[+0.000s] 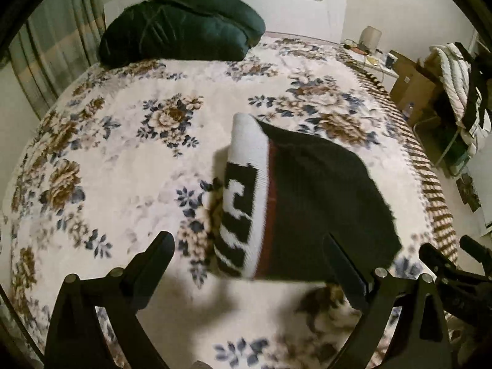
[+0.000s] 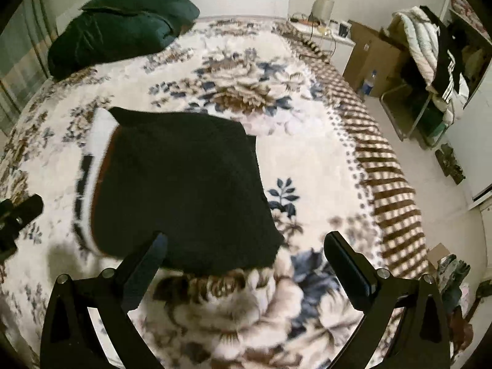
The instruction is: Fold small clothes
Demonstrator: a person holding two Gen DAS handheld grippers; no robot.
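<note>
Nearest, both grippers are hanging wide apart, holding nothing: the left gripper (image 1: 250,263) at the near edge of a black garment (image 1: 319,196), the right gripper (image 2: 246,261) just over its near right corner. The garment (white lettered band on its left) is lying flat on the floral bed (image 1: 123,141), probably awaiting a fold; next, each needs to close on an edge. Farther back, a dark pillow (image 1: 181,24) is resting.
</note>
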